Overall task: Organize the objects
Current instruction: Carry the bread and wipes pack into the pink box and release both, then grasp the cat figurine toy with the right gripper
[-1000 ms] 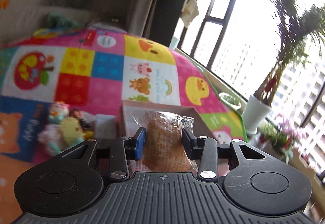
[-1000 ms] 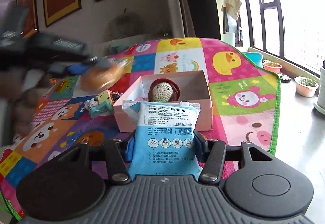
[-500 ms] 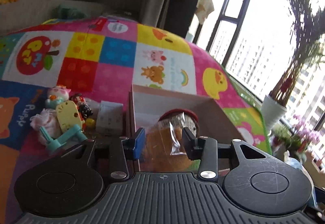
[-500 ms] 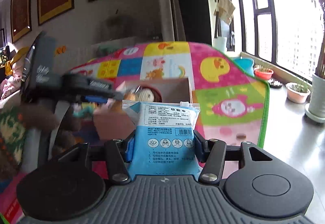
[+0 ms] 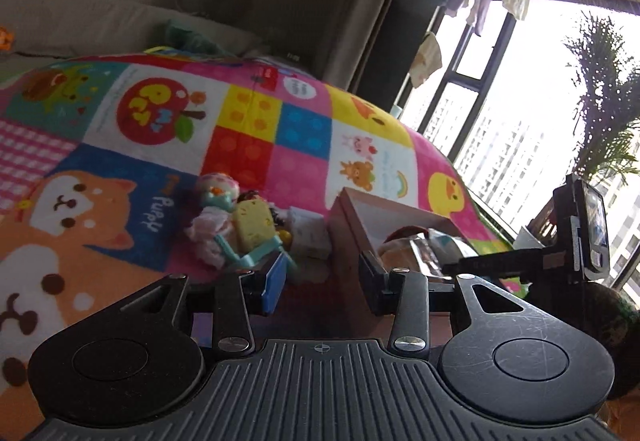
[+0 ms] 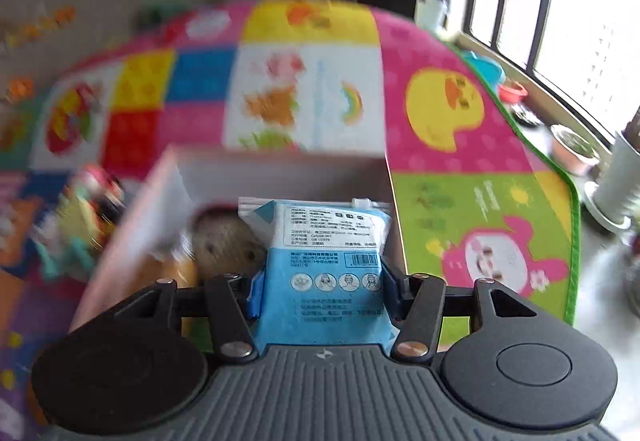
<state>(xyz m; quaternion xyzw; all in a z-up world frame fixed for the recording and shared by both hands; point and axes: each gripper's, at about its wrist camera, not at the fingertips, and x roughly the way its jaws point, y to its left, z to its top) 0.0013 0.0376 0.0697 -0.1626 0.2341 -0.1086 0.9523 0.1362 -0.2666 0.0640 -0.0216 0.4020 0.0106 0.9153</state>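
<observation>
My left gripper (image 5: 322,281) stands open with nothing between its fingers, low over the mat just left of the pink cardboard box (image 5: 348,237). The clear-wrapped bread (image 5: 400,249) lies inside that box. In the right wrist view, which is blurred, my right gripper (image 6: 320,281) is shut on a blue pack of wipes (image 6: 320,261) and tilts down over the box (image 6: 280,169). A crocheted doll (image 6: 228,237) and the bread (image 6: 180,269) lie in the box under it. The black frame of the right tool (image 5: 520,257) reaches in over the box's right side.
Small toys (image 5: 240,225) and a little white carton (image 5: 308,233) lie on the colourful play mat (image 5: 240,121) left of the box. Right of the mat's green edge are bare floor, flower pots (image 6: 576,149), a white planter (image 6: 616,193) and a tall window.
The bread has left my left gripper and now lies in the box; that gripper has shifted left of the box. My right gripper has swung over the box with the wipes, tilting down.
</observation>
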